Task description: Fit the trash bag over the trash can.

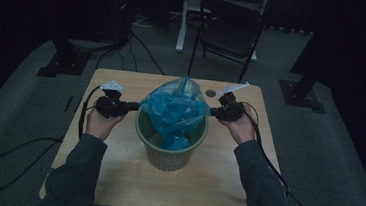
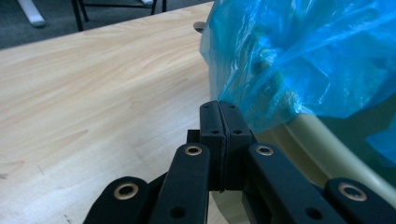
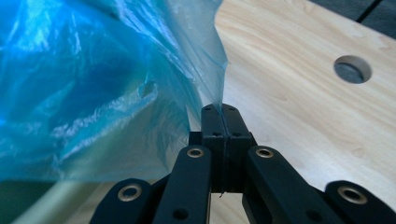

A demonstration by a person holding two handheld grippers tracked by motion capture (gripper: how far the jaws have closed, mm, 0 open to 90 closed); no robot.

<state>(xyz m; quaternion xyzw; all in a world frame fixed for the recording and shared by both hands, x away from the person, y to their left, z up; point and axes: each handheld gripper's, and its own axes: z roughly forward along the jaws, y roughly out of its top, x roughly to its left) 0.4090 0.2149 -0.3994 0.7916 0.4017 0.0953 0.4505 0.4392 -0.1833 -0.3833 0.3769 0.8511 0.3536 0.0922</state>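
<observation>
Over the bin (image 1: 169, 149) on the surface (image 1: 114, 172), each claw, left (image 1: 138, 106) and right (image 1: 212, 111), pinches the bag (image 1: 175, 110); its rim is spread but not yet cuffed

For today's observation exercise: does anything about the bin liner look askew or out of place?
Yes. The blue bag is not seated over the green bin's rim; it stands bunched and crumpled above it, pinched at each side by the left tool and right tool.
</observation>
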